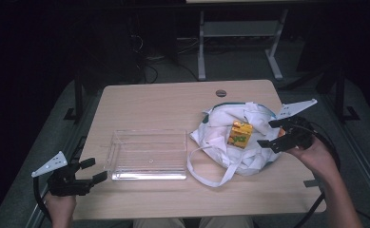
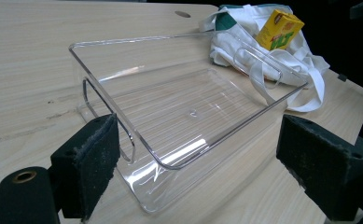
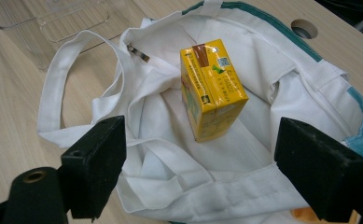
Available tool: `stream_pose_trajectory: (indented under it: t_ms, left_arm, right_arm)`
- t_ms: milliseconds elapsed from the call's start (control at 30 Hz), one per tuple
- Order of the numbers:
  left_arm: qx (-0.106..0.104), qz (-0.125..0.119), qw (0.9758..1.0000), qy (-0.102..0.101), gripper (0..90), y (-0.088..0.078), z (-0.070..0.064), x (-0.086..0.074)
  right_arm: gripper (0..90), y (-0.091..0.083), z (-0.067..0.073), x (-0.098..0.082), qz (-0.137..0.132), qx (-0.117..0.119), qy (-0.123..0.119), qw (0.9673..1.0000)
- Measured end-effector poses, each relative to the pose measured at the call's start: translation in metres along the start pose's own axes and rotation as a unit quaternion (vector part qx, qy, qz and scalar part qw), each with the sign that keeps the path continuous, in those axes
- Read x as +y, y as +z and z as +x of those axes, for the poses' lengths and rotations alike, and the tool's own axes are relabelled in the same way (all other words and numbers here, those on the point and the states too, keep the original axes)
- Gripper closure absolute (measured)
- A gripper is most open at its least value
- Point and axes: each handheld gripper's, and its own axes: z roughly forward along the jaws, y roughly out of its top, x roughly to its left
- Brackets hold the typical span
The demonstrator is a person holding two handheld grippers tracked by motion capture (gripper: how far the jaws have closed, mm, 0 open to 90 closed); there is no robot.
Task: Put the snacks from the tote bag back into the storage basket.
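- Carton first: a small yellow juice carton (image 3: 212, 88) with green print lies on the crumpled white cloth tote bag (image 3: 170, 154), propped at a tilt in the bag's open mouth, right of the table's middle.
- Its long axis, in the right gripper view, runs from the far top end down toward the camera, leaning toward the right jaw; the broad faces look sideways toward the two jaws.
- Right gripper (image 1: 274, 134) hovers just beside the bag's right edge, jaws spread wide with nothing between them; the carton sits ahead of the gap, apart from both pads, so this hand is plainly nearer.
- Clear rectangular plastic tray (image 1: 147, 154) stands just left of the bag, its inside bare, probably where the carton goes.
- Left gripper (image 1: 93, 170) waits at the tray's near left corner, jaws also spread and empty, well apart from the carton.
- Light wooden table (image 1: 163, 99) carries all of it.
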Motion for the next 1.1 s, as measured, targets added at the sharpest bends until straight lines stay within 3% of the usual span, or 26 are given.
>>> stream_pose_trajectory:
  t_ms: [733, 1100]
  left_arm:
    - [0.007, -0.009, 0.9999, 0.001, 13.0, -0.002, -0.001, 0.001]
    - [0.014, -0.013, 0.9998, 0.004, 13.0, -0.004, -0.001, 0.002]
  right_arm:
    - [16.0, 0.02, -0.008, 0.022, 0.036, 0.02, -0.007, 0.9991]
    - [16.0, 0.027, -0.012, 0.034, 0.053, 0.024, -0.022, 0.9981]
